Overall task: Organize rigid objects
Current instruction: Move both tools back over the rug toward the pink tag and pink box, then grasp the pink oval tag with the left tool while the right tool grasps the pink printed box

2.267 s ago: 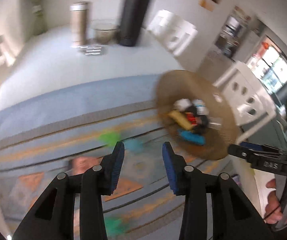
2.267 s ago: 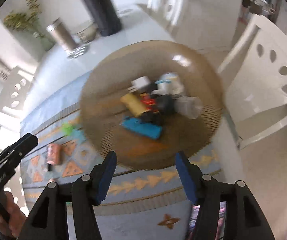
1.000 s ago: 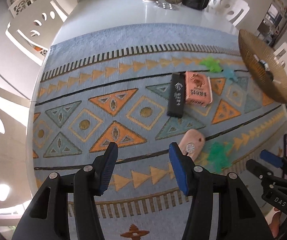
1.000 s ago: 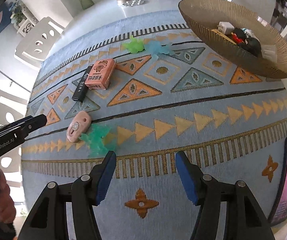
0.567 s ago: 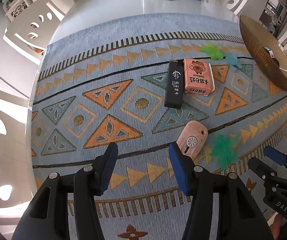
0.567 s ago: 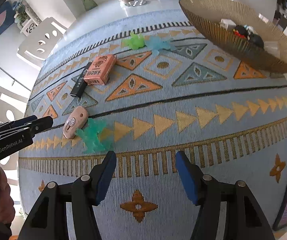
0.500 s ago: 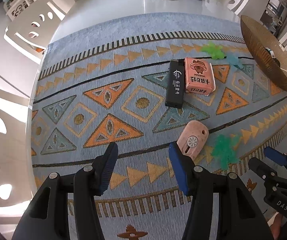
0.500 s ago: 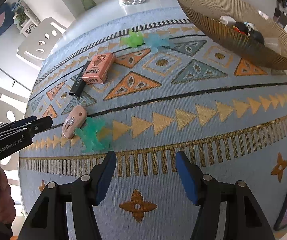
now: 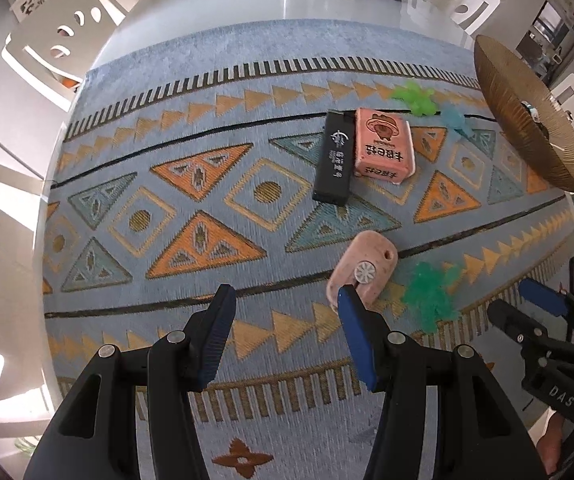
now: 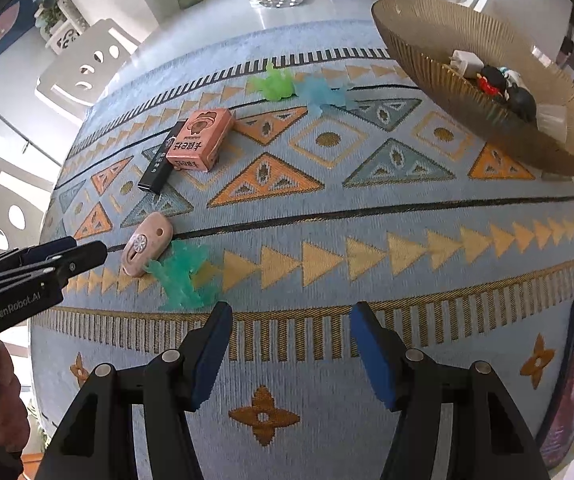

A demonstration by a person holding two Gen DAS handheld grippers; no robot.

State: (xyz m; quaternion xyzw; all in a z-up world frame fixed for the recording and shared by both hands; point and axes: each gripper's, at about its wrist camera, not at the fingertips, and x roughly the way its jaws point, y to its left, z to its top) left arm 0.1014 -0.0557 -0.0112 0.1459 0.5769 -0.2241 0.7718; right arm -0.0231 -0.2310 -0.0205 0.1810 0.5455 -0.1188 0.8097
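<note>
jaws: both pairs stand apart, nothing held. left gripper (image 9: 283, 300) is poised over the patterned mat (image 9: 191, 184) on the desk (image 9: 223, 8); right gripper (image 10: 291, 314) is held nearer the mat's front edge.

item 1, pink oval tag (image 9: 363, 272): lies just ahead and to the right of the left jaws, its near end hidden behind the right blue pad; long axis runs away and rightwards (a small turn of the wrist is judged needed). left gripper is the nearer.

item 2, green jelly figure (image 9: 427, 296): touching the tag's right side.

item 3, black bar (image 9: 335, 158) and pink box (image 9: 383, 146): side by side, farther off; chinese characters are printed on both, not read with certainty.

item 4, gold bowl (image 10: 427, 56): far right, already holding small things.

writing: "genrobot.ai" and "das" are read on the gripper bodies.
</note>
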